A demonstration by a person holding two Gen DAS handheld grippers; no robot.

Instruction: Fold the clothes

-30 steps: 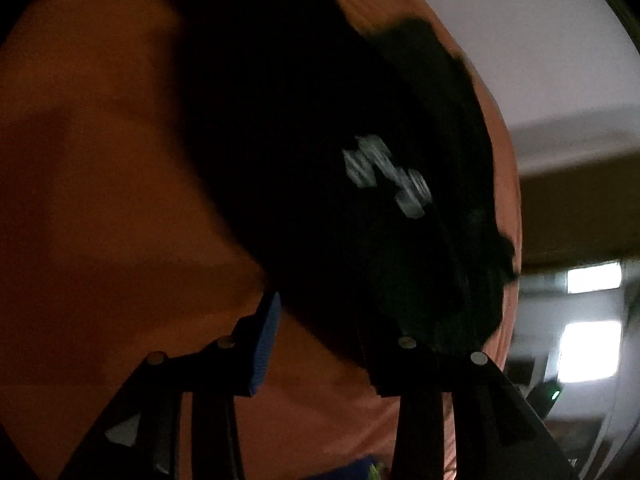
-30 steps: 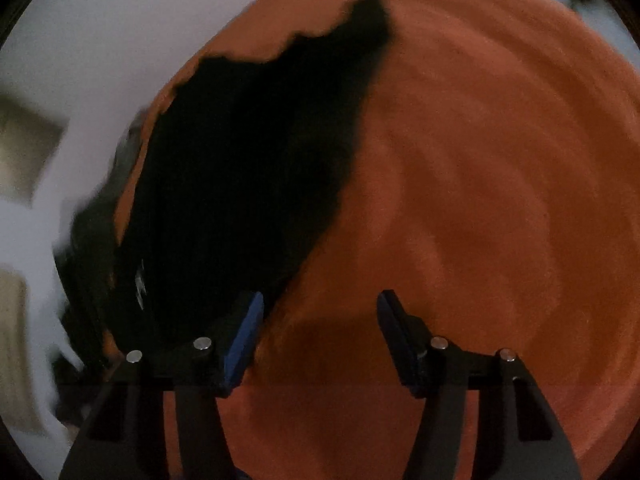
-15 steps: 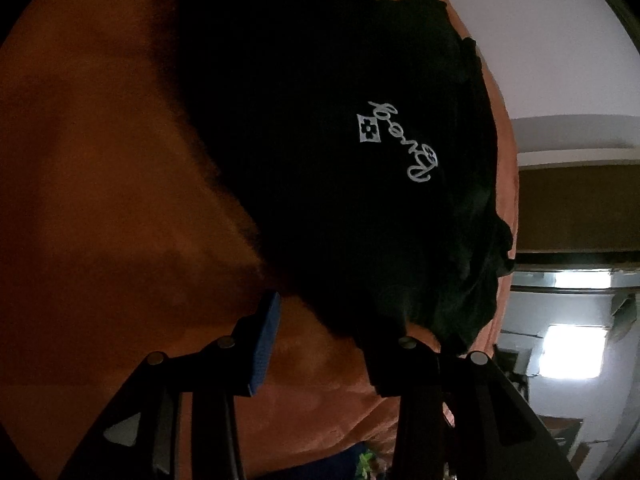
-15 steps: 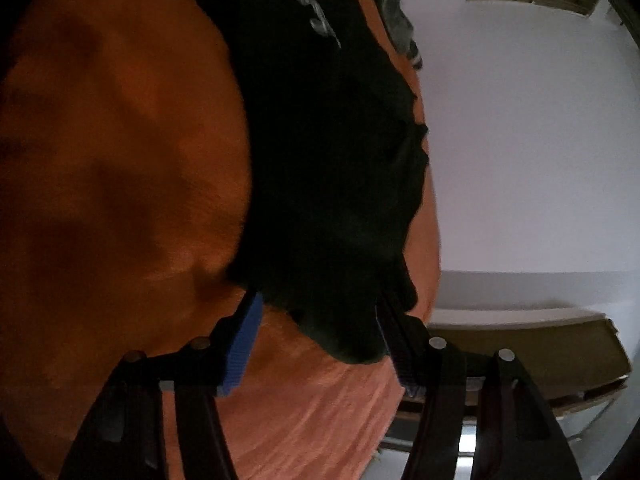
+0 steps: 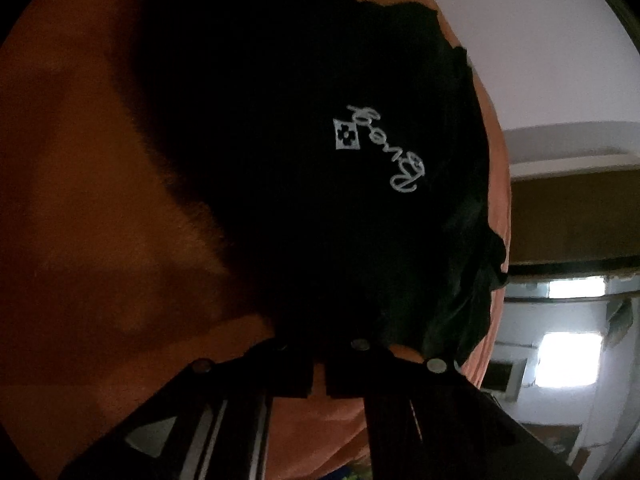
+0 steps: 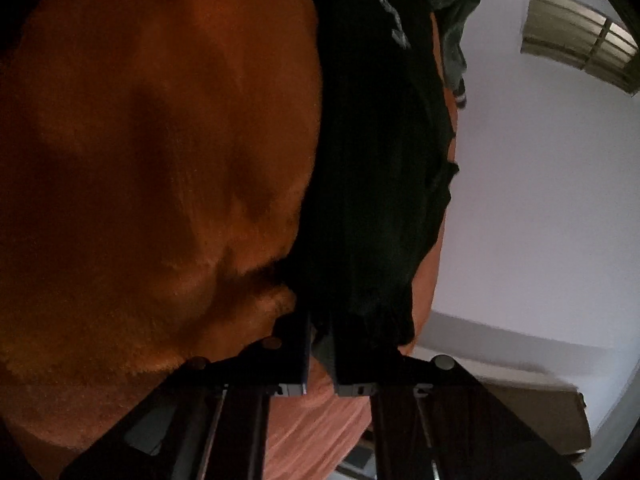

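Observation:
A black garment (image 5: 304, 168) with a white script logo (image 5: 380, 152) lies spread on an orange blanket (image 5: 80, 184). My left gripper (image 5: 318, 354) is shut on the garment's near edge. In the right wrist view the same black garment (image 6: 376, 184) runs up the middle over the orange blanket (image 6: 152, 160), and my right gripper (image 6: 320, 332) is shut on its near corner. The cloth between both pairs of fingers is dark and hard to make out.
A grey-green garment (image 6: 452, 20) lies at the blanket's far edge. A white wall (image 6: 540, 200) and a window (image 6: 580, 52) lie beyond the blanket on the right. A bright window (image 5: 568, 356) and brown furniture (image 5: 576, 216) show in the left wrist view.
Both grippers were open half a second ago with the garment edge between their fingers; both have now closed on the black cloth. The right gripper swung round to the garment's edge before that.

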